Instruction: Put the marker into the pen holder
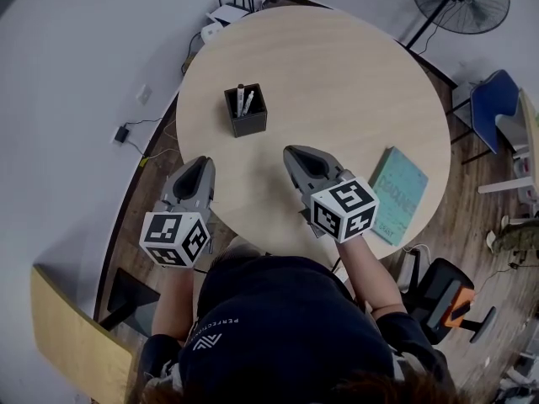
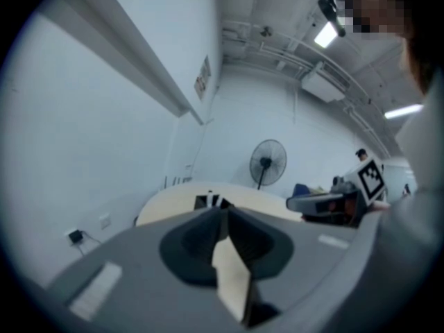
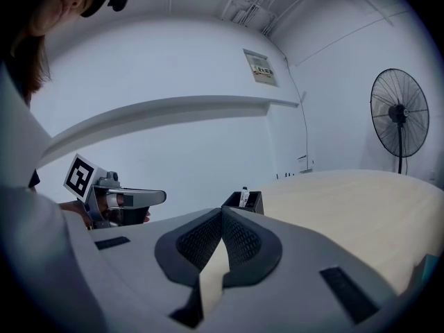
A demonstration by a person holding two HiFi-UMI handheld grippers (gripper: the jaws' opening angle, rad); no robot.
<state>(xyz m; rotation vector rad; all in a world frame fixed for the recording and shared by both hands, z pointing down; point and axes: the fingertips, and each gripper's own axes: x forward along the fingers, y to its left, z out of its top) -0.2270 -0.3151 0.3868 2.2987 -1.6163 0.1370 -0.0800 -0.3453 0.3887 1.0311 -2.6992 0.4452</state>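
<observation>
Already the white marker [image 1: 248,103] stands upright in the black pen holder [image 1: 249,123], toward 9 o'clock on the round table [image 1: 354,91]. It looks light, stiff and smooth, so I'd pinch its exposed top end. From the holder, my left gripper [image 1: 202,163] hangs at 7 o'clock and my right gripper [image 1: 291,151] at 5, each with its tips pressed together on nothing.

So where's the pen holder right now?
In the head view, the pen holder stands left of centre on the round table, beyond the left gripper.
</observation>
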